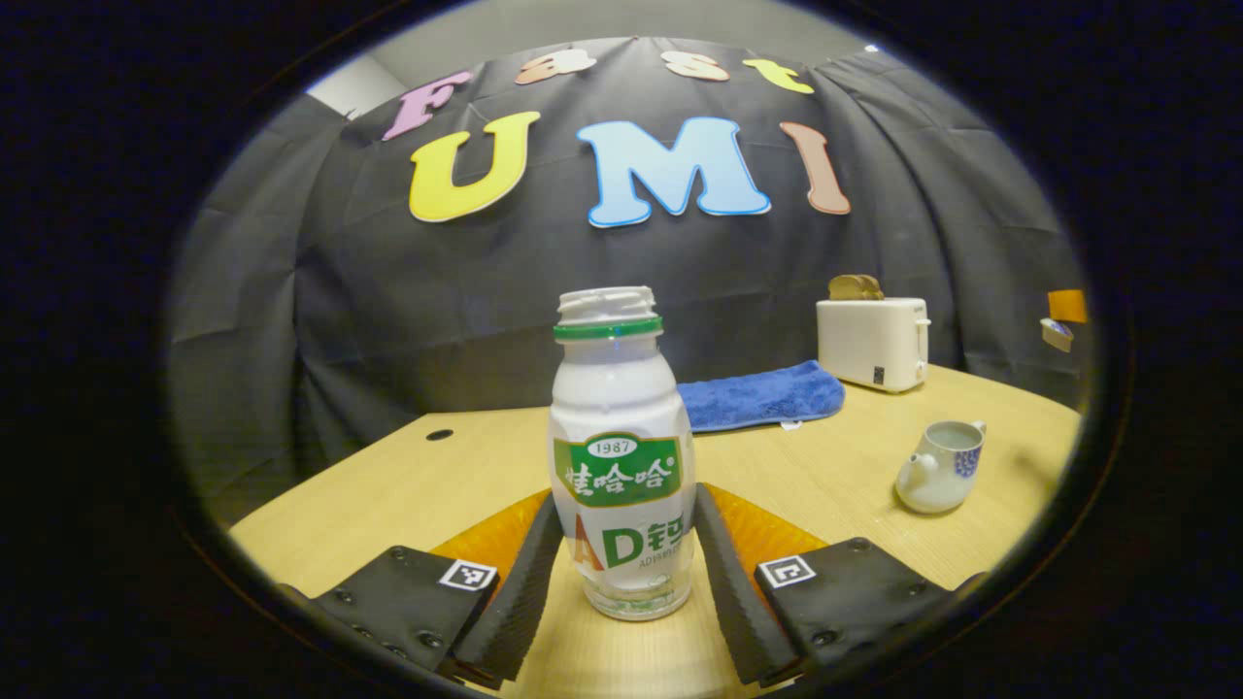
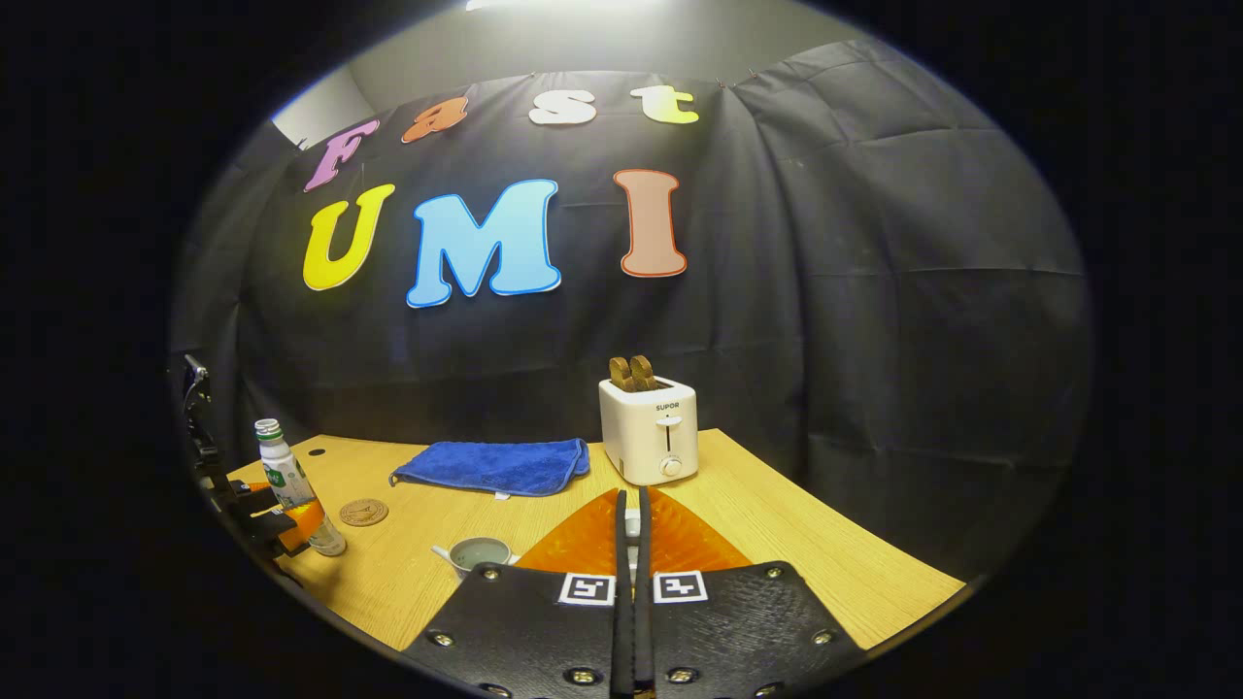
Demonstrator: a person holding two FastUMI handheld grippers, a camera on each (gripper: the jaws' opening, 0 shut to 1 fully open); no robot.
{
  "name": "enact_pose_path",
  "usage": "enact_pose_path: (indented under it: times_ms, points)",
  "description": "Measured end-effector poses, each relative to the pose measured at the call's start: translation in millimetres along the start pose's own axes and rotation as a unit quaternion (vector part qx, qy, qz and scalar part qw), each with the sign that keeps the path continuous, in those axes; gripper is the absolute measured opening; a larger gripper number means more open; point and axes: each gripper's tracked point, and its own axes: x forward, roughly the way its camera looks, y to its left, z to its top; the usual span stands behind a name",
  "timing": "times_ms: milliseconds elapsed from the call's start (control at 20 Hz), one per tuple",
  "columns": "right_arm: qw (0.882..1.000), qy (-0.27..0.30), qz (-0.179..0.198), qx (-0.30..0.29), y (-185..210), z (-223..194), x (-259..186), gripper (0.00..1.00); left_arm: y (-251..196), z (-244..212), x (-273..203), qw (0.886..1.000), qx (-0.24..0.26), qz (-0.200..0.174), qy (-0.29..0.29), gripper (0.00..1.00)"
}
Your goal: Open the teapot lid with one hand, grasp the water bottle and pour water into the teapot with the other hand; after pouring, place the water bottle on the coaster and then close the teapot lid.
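The white water bottle, green-labelled and uncapped, stands upright on the wooden table. My left gripper has both fingers pressed against its lower sides. In the right gripper view the same bottle sits at the far left inside that gripper, with the round brown coaster just to its right. The small white teapot has no lid on; its open top shows below and left of my right gripper. That gripper is shut on a small white piece, the teapot lid, mostly hidden between the fingers.
A white toaster holding bread stands at the back of the table, with a folded blue cloth to its left. A small round hole marks the tabletop near its far left edge. The black cloth wall closes the back.
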Motion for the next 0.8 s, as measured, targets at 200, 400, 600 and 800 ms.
enact_pose_path:
  times_ms: [200, 400, 600, 800]
  points:
    - [1.000, 0.002, 0.001, 0.002, -3.0, -2.5, -4.0, 0.00, -13.3, 4.5, 0.8, 1.000, 0.026, -0.010, 0.003, 0.82]
    - [1.000, 0.004, -0.001, 0.007, -9.0, -5.2, -7.7, 0.00, -17.8, 11.5, -1.0, 0.998, 0.069, -0.002, 0.000, 0.81]
    - [1.000, 0.008, 0.003, 0.015, -11.9, -10.4, -9.5, 0.00, -22.4, 24.5, -4.3, 0.991, 0.135, 0.009, -0.006, 0.87]
    - [1.000, 0.010, 0.005, 0.021, -15.9, -14.0, -12.0, 0.00, -32.6, 31.5, -4.5, 0.981, 0.192, 0.017, -0.008, 0.87]
